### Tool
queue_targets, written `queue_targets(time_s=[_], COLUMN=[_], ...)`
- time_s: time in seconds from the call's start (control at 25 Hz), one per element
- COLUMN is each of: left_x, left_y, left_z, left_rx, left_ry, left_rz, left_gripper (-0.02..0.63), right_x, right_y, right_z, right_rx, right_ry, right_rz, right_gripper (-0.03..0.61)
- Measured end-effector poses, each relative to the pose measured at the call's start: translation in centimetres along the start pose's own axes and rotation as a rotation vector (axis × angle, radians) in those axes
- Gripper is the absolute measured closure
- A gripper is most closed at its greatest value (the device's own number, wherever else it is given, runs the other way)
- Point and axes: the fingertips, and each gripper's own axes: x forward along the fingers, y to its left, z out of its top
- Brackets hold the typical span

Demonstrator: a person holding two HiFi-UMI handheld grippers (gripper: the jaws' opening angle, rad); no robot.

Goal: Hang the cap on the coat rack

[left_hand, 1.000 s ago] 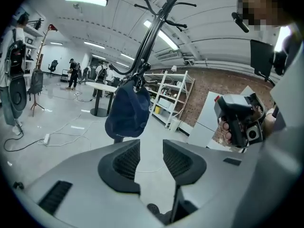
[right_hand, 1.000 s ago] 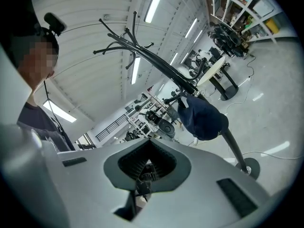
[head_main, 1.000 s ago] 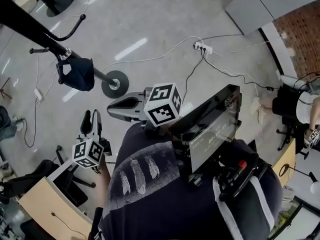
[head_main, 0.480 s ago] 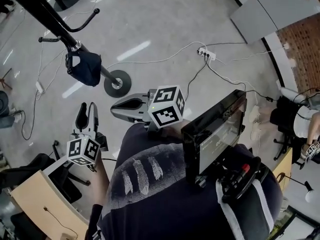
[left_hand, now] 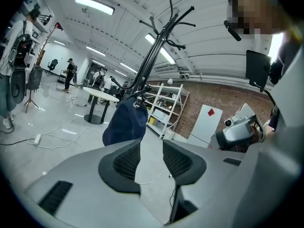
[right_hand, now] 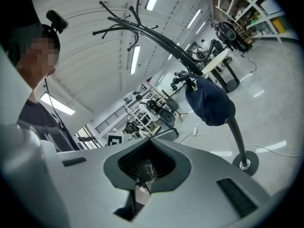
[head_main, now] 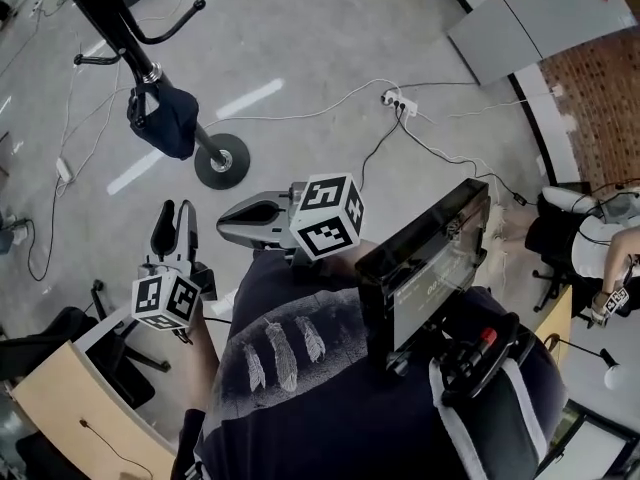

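A dark blue cap hangs from a hook of the black coat rack, whose round base stands on the grey floor. Neither gripper touches it. My left gripper is held low near the person's body, pointing toward the rack, open and empty. My right gripper points left, shut with nothing in it. The left gripper view has the cap beyond the parted jaws of the left gripper. In the right gripper view the cap hangs on the rack above the right gripper.
Cables and a power strip lie on the floor behind the rack. A wooden desk and chair legs sit at lower left. A white panel leans at upper right. Another person sits at the right edge.
The head view has shifted a little, so the rack and cap sit slightly differently in frame. The cap stays hung. Both grippers keep close to the body, the left one slightly lower.
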Motion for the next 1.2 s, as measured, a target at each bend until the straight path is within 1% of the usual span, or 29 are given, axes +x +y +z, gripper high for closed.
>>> queue_targets(time_s=[0.24, 0.36, 0.48, 0.6, 0.8, 0.92, 1.04, 1.2], left_x=[0.2, 1.3, 2.7, 4.2, 6.8, 7.7, 8.5, 9.9], left_y=[-0.2, -0.9, -1.5, -2.2, -4.0, -4.7, -5.3, -6.7], left_z=[-0.8, -0.3, 0.7, 1.5, 2.6, 1.7, 0.7, 1.2], left_rx=[-0.004, 0.02, 0.052, 0.063, 0.108, 0.104, 0.1, 0.091], left_ry=[0.029, 0.045, 0.049, 0.057, 0.074, 0.089, 0.11, 0.095], left_rz=[-0.058, -0.086, -0.087, -0.076, -0.063, -0.037, -0.026, -0.006], left_gripper=[0.474, 0.474, 0.474, 0.474, 0.474, 0.474, 0.474, 0.474], right_x=[-0.7, -1.7, -2.6, -3.3, -5.1, -6.3, -7.1, -8.6], right_y=[-0.4, -0.8, -1.8, -2.9, -4.6, -5.7, -7.0, -7.8], right_z=[-0.8, -0.2, 0.8, 2.3, 5.0, 4.9, 4.7, 5.4], right_rx=[0.024, 0.039, 0.049, 0.048, 0.033, 0.041, 0.047, 0.057], right_ry=[-0.044, -0.082, -0.101, -0.104, -0.106, -0.086, -0.087, -0.059], right_rz=[-0.064, -0.075, -0.075, -0.051, 0.004, 0.034, 0.054, 0.079], right_gripper=[0.575, 0.575, 0.575, 0.575, 0.575, 0.575, 0.575, 0.575])
